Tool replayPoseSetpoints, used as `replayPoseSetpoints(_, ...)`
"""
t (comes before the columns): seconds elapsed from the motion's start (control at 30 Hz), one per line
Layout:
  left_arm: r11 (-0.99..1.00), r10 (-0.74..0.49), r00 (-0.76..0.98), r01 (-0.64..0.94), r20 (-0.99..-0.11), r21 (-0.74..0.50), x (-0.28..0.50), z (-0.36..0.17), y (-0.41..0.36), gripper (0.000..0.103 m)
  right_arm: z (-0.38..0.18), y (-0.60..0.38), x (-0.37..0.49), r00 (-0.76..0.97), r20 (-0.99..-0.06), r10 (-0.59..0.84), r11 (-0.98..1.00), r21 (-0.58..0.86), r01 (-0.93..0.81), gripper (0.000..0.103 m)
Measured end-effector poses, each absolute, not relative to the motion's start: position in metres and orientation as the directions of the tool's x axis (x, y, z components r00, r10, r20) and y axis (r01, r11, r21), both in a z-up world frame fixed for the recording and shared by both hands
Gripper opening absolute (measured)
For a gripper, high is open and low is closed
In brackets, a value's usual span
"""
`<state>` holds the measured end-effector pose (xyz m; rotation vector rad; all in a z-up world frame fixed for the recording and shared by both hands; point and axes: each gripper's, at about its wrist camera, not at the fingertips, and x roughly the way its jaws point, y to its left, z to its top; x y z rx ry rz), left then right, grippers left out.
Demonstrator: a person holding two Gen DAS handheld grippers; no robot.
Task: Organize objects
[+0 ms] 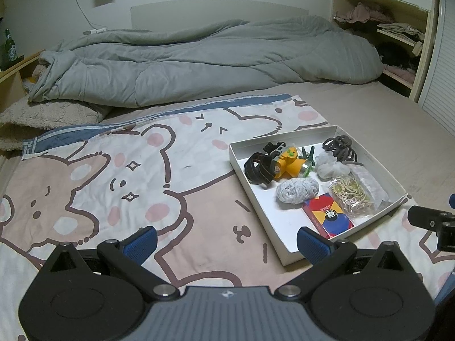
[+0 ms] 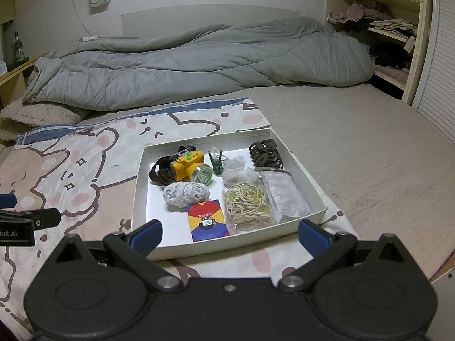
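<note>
Holding both the left gripper (image 1: 226, 240) and right gripper (image 2: 230, 234) with jaws wide open and empty before the white tray (image 2: 140, 187) on the bed, I fear snagging the headlamp (image 2: 189, 166) strap inside.

A tray (image 2: 142, 170) lies on a blanket (image 2: 85, 170) on the bed (image 2: 369, 156). In it, a headlamp (image 2: 189, 167) sits left of hair ties (image 2: 266, 153); a card box (image 2: 207, 221) lies nearest, left of a bead bag (image 2: 247, 204). Behind, a duvet (image 2: 199, 62).
</note>
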<state>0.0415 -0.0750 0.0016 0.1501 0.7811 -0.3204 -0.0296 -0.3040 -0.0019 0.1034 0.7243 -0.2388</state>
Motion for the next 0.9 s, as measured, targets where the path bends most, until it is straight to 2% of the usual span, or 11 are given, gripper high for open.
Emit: replayPoseSetpoints(0.9, 0.939, -0.233, 0.663, 0.344, -0.711, 0.014, 0.0407, 0.0014, -0.0761, 0.103, -0.0048, -0.3041, -0.0293, 0.719, -0.671, -0.183, 0.968, 0.007, 0.253, 0.103)
